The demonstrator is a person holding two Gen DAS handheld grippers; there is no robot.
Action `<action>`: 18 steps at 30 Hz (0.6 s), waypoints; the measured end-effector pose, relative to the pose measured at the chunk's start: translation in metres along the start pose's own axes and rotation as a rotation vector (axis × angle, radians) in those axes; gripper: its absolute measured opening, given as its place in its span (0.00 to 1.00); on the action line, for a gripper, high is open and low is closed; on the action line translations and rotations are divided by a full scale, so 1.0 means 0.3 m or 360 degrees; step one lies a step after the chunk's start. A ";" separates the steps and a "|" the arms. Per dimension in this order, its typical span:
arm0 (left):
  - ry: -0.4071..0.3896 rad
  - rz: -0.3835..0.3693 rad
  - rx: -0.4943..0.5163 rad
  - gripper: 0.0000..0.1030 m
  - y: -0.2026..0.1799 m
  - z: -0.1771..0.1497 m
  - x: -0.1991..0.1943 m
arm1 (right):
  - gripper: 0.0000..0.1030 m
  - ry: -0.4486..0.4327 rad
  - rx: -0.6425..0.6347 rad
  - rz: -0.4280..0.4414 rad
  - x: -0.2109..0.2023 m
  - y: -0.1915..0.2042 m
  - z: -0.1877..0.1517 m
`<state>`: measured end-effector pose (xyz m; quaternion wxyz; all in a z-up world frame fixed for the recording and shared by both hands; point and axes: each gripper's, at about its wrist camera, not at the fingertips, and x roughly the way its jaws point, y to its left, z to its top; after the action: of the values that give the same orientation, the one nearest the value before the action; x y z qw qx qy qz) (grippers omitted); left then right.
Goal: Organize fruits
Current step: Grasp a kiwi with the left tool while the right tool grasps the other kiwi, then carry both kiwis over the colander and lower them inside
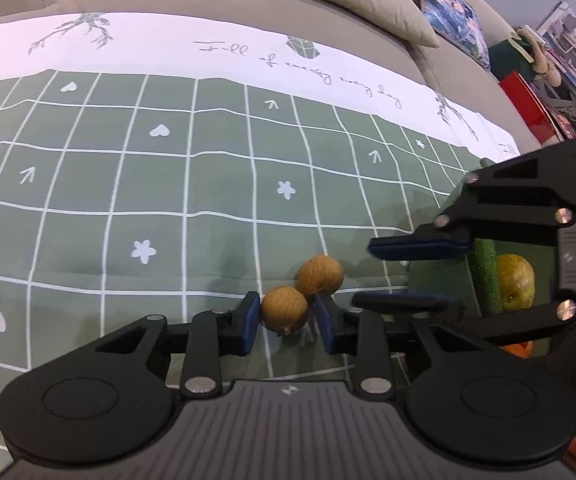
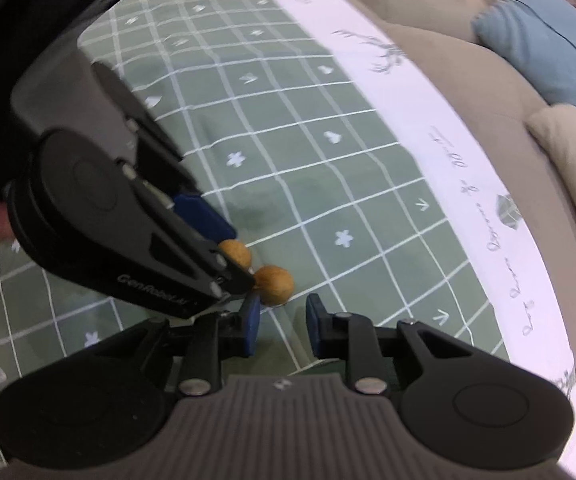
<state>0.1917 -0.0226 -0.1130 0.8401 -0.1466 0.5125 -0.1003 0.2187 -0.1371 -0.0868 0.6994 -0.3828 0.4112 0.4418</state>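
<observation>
The left tongs (image 1: pixel 285 316) are clamped on a longan (image 1: pixel 285 309), a second longan (image 1: pixel 320 274) touching just behind it. The right tongs (image 2: pixel 281 322) stand apart beside that pair, above the green checked tablecloth (image 1: pixel 127 184).

**Two brown fruits between two claws on the checked cloth**

The right claw (image 2: pixel 281 330) fills the lower part of the view, its blue-padded fingers (image 2: pixel 251 324) spread apart with nothing between them. Just beyond its tips, the nearer brown fruit (image 2: pixel 275 284) lies on the green checked tablecloth (image 2: pixel 328 184), close to the left pad. The left claw (image 2: pixel 229 252) reaches in from the upper left, tilted down toward the cloth. The farther brown fruit (image 2: pixel 237 253) sits at its tip, beside a blue pad (image 2: pixel 201 216); whether it is gripped cannot be told here. The two fruits lie just beside each other. Past the cloth's white printed border (image 2: pixel 468 184) are a beige sofa (image 2: pixel 500 92) and a blue cushion (image 2: pixel 544 40).
</observation>
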 end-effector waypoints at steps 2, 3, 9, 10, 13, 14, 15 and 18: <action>0.0000 -0.0006 0.0011 0.28 -0.003 -0.004 -0.001 | 0.20 0.0021 -0.0045 0.0006 0.010 0.010 0.003; 0.0001 -0.0009 0.0011 0.28 -0.002 -0.005 -0.002 | 0.20 0.0030 -0.0058 0.0011 0.015 0.014 0.006; -0.0011 0.0003 -0.0040 0.28 0.034 -0.009 -0.035 | 0.20 0.0037 -0.0105 0.0019 0.048 0.032 0.018; -0.0016 0.0012 -0.0055 0.28 0.042 -0.009 -0.045 | 0.22 0.0035 -0.0100 0.0017 0.049 0.032 0.018; -0.0026 0.0033 -0.0108 0.28 0.066 -0.008 -0.071 | 0.27 0.0028 -0.0065 0.0004 0.062 0.025 0.025; -0.0032 0.0038 -0.0122 0.28 0.073 -0.008 -0.079 | 0.28 0.0028 -0.0050 0.0004 0.066 0.022 0.028; -0.0036 0.0046 -0.0130 0.28 0.078 -0.010 -0.086 | 0.28 0.0027 -0.0034 0.0004 0.070 0.018 0.030; -0.0037 0.0064 -0.0143 0.28 0.091 -0.014 -0.099 | 0.28 0.0037 -0.0001 0.0003 0.081 0.014 0.037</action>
<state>0.1748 0.0118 -0.0997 0.8405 -0.1750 0.5094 -0.0584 0.2240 -0.1185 -0.1056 0.6940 -0.3878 0.4195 0.4381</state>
